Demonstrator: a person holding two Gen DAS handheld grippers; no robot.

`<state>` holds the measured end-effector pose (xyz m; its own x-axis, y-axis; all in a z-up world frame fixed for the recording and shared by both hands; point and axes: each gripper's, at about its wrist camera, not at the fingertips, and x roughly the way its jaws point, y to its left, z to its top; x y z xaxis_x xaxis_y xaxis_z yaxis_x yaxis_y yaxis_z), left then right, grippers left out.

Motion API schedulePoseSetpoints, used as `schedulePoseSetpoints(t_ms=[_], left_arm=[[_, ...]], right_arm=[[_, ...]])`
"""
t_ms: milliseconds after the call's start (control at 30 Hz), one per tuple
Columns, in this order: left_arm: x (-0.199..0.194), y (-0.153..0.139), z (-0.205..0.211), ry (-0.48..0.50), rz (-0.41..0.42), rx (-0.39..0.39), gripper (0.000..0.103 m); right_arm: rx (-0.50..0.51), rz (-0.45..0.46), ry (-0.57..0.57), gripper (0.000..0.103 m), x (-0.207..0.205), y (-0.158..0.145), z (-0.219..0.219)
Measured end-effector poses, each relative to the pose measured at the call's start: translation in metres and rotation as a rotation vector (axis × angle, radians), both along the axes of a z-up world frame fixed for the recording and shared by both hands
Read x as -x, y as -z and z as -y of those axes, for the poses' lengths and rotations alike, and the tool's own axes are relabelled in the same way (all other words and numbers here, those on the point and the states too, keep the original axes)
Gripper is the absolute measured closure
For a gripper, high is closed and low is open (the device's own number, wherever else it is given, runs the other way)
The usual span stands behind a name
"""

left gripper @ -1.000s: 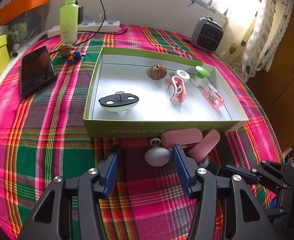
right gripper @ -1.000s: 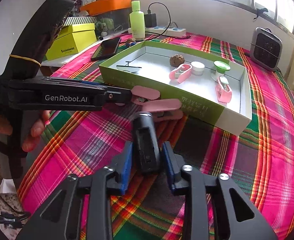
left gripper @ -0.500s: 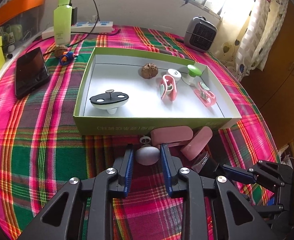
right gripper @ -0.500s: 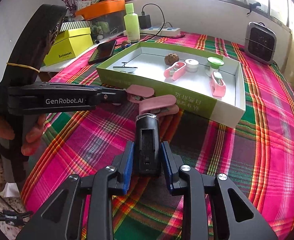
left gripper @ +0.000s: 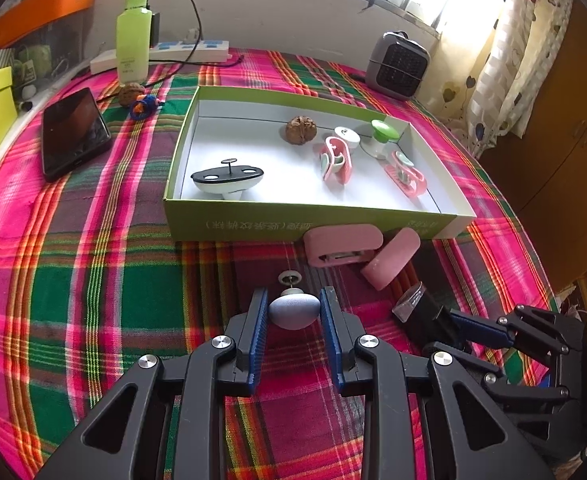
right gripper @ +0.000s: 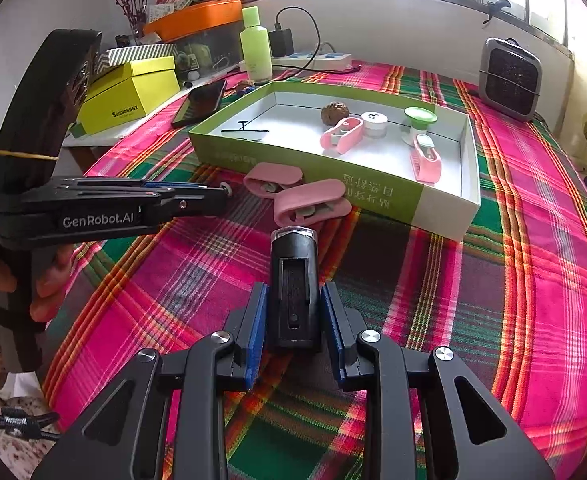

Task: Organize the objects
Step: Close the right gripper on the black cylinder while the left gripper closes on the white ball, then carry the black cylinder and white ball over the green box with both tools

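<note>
The left tool (left gripper: pixel 293 312) has just closed on the white knob (left gripper: pixel 293 311) — ready for the box (left gripper: pixel 313 230); the right tool (right gripper: pixel 293 316) grips a black device (right gripper: pixel 293 280).

Pale egg-shaped spinning top (left gripper: pixel 293 311) at lower centre, black flashlight (right gripper: pixel 293 286) mid-frame; pink clips (left gripper: pixel 343 245) beside green box (left gripper: pixel 293 230).
</note>
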<state>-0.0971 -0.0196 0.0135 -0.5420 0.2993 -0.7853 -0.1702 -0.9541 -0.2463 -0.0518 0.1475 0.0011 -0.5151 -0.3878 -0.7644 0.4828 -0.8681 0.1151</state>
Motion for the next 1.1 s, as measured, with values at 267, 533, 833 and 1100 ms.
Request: schedulePoseSetpoints(t_ms=[267, 533, 833, 1100], left_arm=[[0.000, 0.001, -0.005, 0.008, 0.001, 0.021, 0.076], [0.001, 0.001, -0.007, 0.010, -0.010, 0.044, 0.076], [-0.002, -0.005, -0.003, -0.005, -0.025, 0.036, 0.079], [-0.005, -0.020, 0.003, -0.010, -0.063, 0.029, 0.079]], right_arm=[[-0.018, -0.001, 0.019, 0.074, 0.006, 0.001, 0.005], [-0.039, -0.011, 0.038, 0.074, 0.004, 0.000, 0.007], [-0.028, -0.002, 0.043, 0.074, 0.004, -0.001, 0.007], [0.007, -0.016, 0.031, 0.074, 0.002, -0.014, 0.008]])
